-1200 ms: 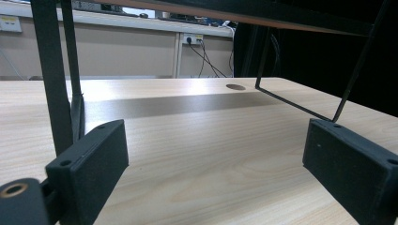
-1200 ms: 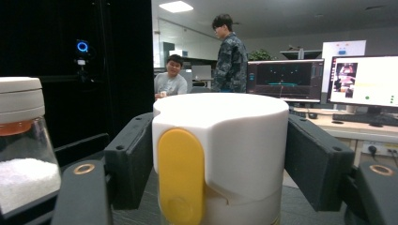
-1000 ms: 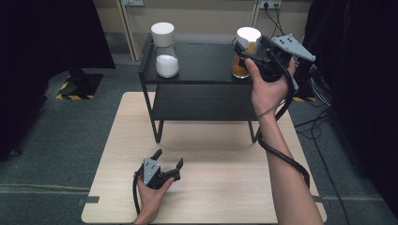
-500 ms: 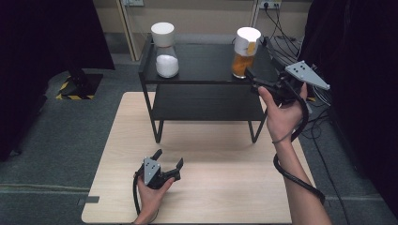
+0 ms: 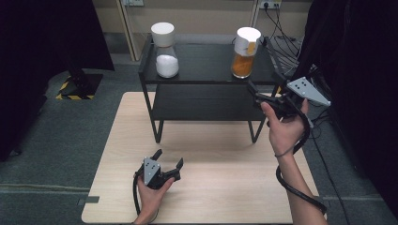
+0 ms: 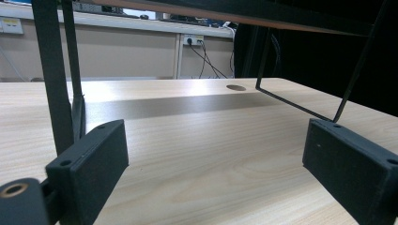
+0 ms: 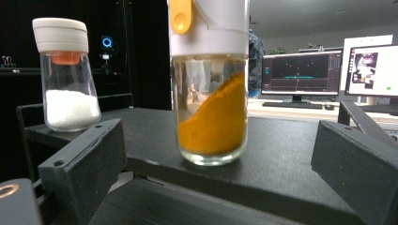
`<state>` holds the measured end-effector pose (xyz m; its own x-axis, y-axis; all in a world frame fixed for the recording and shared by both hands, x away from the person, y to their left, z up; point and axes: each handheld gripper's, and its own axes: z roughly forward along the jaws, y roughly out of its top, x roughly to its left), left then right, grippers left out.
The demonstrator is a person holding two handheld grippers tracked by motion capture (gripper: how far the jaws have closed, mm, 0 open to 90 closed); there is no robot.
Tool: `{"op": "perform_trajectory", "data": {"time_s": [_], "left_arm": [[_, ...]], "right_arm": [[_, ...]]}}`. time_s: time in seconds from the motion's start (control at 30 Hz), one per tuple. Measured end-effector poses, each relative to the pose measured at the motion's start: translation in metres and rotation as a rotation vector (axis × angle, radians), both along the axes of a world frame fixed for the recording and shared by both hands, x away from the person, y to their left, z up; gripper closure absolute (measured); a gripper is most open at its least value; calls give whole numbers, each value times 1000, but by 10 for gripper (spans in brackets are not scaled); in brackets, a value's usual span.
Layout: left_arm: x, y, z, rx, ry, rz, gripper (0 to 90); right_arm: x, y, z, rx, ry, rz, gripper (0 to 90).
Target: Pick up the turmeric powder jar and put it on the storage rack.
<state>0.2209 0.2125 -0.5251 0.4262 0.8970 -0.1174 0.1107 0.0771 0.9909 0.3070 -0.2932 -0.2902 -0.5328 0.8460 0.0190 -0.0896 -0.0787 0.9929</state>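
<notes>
my right claw (image 5: 256, 92) hangs spread, jaws just opened, nothing between them, beside the shelf (image 5: 206, 79) facing the orange spice jar (image 7: 210, 96) on its top tier. glass, smooth, likely slippery and breakable, so i'd pinch the straight wall below the white cap. left claw (image 5: 168, 160) rests spread on the surface (image 5: 225, 187).

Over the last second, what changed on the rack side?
The right gripper let go of the orange-powder jar, its jaws having just been opening with nothing between them now, and drew back and down off the rack toward the person. The jar stands on the top shelf. The white-powder jar and the left gripper stayed put.
</notes>
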Motion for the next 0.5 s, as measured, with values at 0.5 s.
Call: {"op": "perform_trajectory", "data": {"time_s": [0.5], "left_arm": [[0, 0, 0, 0, 0, 1, 65]], "right_arm": [[-12, -11, -15, 7, -9, -1, 39]]}}
